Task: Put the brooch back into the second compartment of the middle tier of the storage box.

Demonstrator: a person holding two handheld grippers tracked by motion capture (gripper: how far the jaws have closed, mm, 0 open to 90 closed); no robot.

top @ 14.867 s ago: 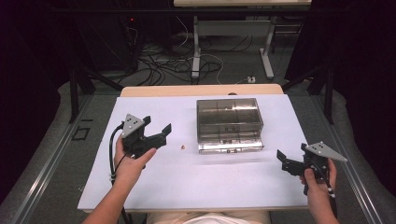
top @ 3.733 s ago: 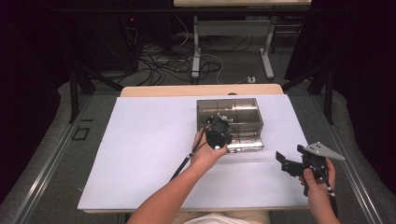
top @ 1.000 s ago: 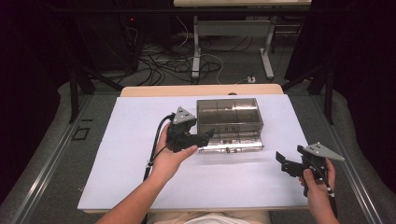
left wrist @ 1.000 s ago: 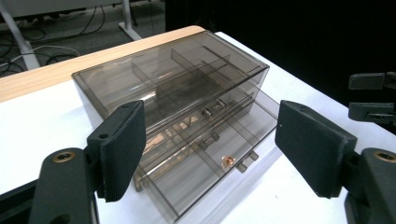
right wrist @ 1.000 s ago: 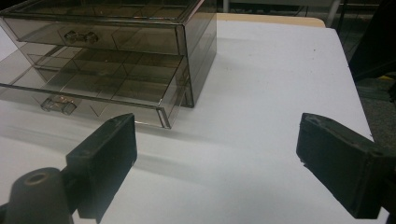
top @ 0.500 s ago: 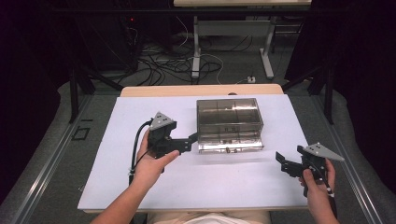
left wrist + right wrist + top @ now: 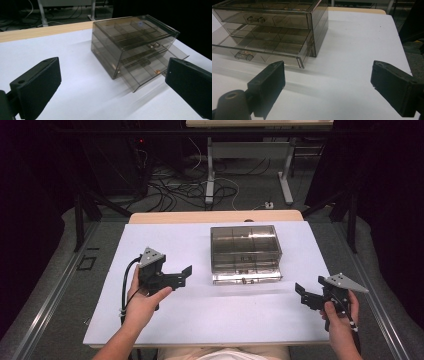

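A white worktop carries a smoky clear drawer box at its middle, bottom drawer pulled out. The left gripper, just left of it, has jaws just spread, empty. The right gripper waits near right, jaws released.

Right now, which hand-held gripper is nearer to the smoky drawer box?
Left. The left hand-held gripper hovers just left of the drawer box, jaws open; the right hand-held gripper sits farther off, toward its front-right.
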